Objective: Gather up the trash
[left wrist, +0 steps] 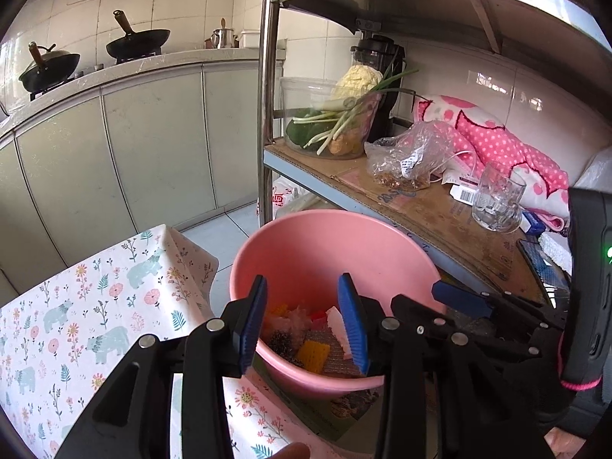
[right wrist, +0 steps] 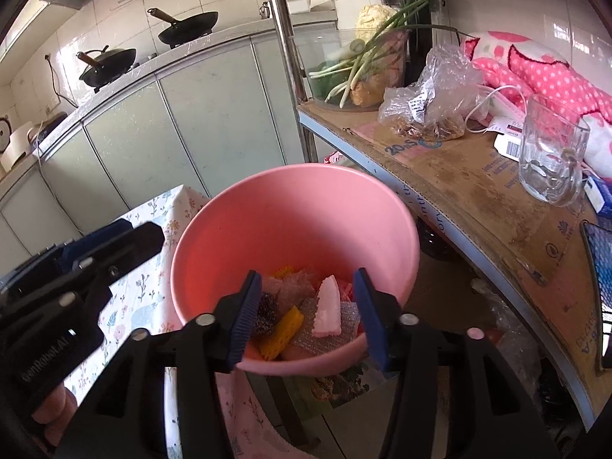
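Note:
A pink plastic bin [left wrist: 306, 244] stands at the table's edge and also shows in the right wrist view [right wrist: 290, 210]. It holds trash: yellow corrugated pieces [right wrist: 281, 331], a white wedge [right wrist: 328, 308], a dark scrubber [right wrist: 267, 308] and crumpled clear wrap [right wrist: 298, 285]. My left gripper [left wrist: 306, 321] is open and empty, its blue pads over the bin's near rim. My right gripper [right wrist: 306, 313] is open and empty, also over the near rim. The right gripper shows at the right of the left wrist view [left wrist: 459, 298]; the left one shows at the left of the right wrist view [right wrist: 107, 244].
A floral tablecloth [left wrist: 76, 313] covers the table left of the bin. A metal shelf rack [right wrist: 478, 191] stands close on the right with a glass mug [right wrist: 550, 164], a plastic bag [right wrist: 432, 95], a vegetable bowl [right wrist: 359, 69] and pink cloth [right wrist: 543, 69]. Woks [left wrist: 137, 42] sit on the far counter.

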The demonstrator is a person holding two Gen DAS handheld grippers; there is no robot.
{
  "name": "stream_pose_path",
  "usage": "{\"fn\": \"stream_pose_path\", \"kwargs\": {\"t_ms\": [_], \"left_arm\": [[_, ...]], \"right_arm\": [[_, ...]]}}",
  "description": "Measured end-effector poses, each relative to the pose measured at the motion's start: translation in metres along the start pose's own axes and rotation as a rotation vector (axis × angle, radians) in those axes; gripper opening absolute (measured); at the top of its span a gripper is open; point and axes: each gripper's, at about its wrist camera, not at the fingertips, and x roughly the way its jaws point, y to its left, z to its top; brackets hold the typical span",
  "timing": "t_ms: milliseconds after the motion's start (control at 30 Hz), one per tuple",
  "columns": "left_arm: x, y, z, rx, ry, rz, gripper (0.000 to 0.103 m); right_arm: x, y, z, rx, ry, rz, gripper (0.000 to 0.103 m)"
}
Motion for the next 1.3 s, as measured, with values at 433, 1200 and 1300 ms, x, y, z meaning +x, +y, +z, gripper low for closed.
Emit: {"fn": "stream_pose_path", "kwargs": {"t_ms": [433, 1200, 1300], "left_arm": [[-0.057, 0.000, -0.016, -0.001, -0.038, 0.003, 0.038], [-0.106, 0.027, -0.045, -0.048, -0.060, 0.023, 0.038], [-0.109, 0.030, -0.047, -0.052, -0.063, 0.022, 0.038]], "right_arm": [[-0.045, 0.034, -0.028, -0.084, -0.055, -0.031, 0.059], [-0.078, 0.071, -0.053, -0.143, -0.056, -0.073, 0.059], [-0.078, 0.074, -0.054, -0.147, -0.055, -0.074, 0.059]]}}
